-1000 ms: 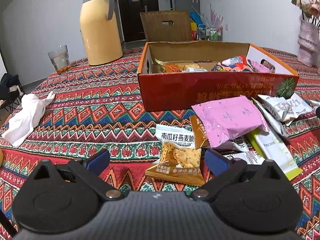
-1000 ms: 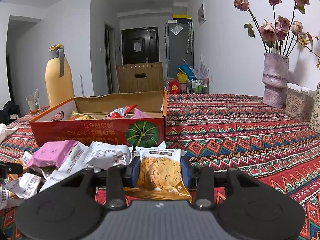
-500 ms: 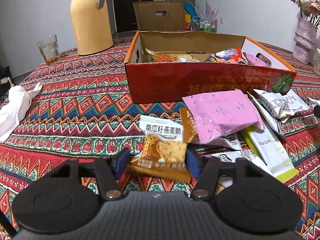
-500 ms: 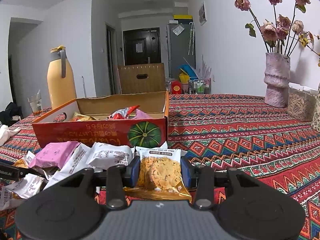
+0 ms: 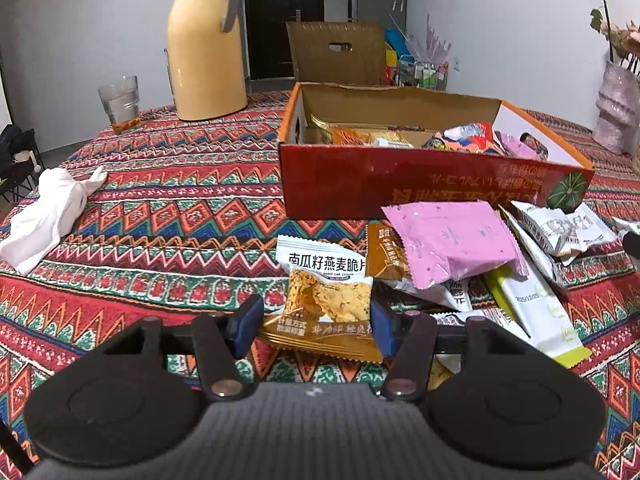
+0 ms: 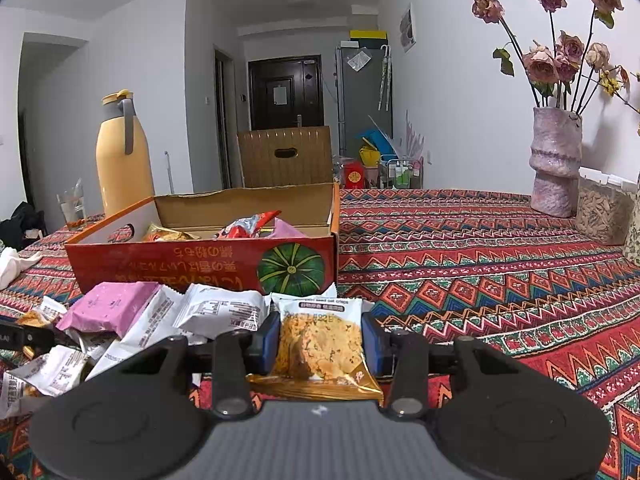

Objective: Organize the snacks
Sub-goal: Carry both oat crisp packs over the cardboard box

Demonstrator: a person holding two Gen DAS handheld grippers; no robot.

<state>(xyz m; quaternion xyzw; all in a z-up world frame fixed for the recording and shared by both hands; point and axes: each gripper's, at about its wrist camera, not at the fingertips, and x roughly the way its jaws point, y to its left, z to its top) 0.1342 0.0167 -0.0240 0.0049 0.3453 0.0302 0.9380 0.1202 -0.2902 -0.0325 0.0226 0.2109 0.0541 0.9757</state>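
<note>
At the table's near edge, left gripper (image 5: 314, 324) just closed loosely around an oat-crisp packet (image 5: 326, 300), right gripper (image 6: 320, 342) clamping another (image 6: 320, 344); slick wrappers may slip before reaching the box (image 5: 400, 184).

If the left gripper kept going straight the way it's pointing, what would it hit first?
Probably the cloth-covered table, short of the box; depth is unclear. An oat crisp packet already sits between the left gripper's fingers.

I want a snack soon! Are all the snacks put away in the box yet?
Not yet. A few packets already lie in the red box. Each gripper, left and right, holds an oat crisp packet. A pile with a pink packet still waits on the tablecloth.
</note>
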